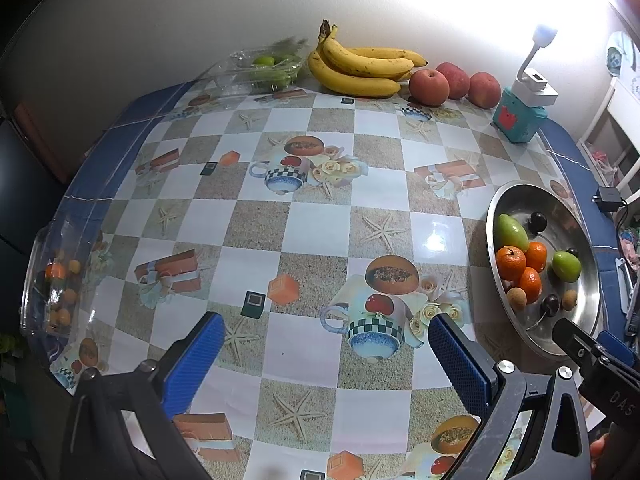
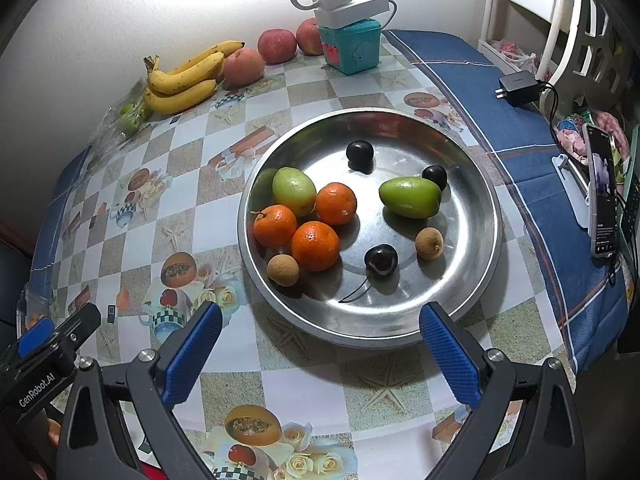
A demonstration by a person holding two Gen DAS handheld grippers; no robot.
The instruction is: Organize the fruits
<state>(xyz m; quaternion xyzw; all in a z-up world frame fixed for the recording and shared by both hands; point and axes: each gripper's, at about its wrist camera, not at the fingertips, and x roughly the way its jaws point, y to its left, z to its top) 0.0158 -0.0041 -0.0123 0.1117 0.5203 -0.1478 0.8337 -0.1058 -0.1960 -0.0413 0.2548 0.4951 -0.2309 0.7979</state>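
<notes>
A steel bowl (image 2: 476,184) holds three oranges (image 2: 315,245), two green fruits (image 2: 410,197), dark cherries (image 2: 381,260) and brown longans (image 2: 429,242). The bowl also shows at the right of the left wrist view (image 1: 520,196). My right gripper (image 2: 320,338) is open and empty, just in front of the bowl's near rim. My left gripper (image 1: 326,346) is open and empty over the patterned tablecloth, left of the bowl. Bananas (image 1: 360,66) and apples (image 1: 430,86) lie at the back by the wall.
A clear plastic box of green fruits (image 1: 268,68) sits back left. A clear container with small orange fruits (image 1: 56,280) stands at the table's left edge. A teal box with a white lamp (image 2: 352,46), a charger (image 2: 518,88) and a phone (image 2: 602,192) are on the right.
</notes>
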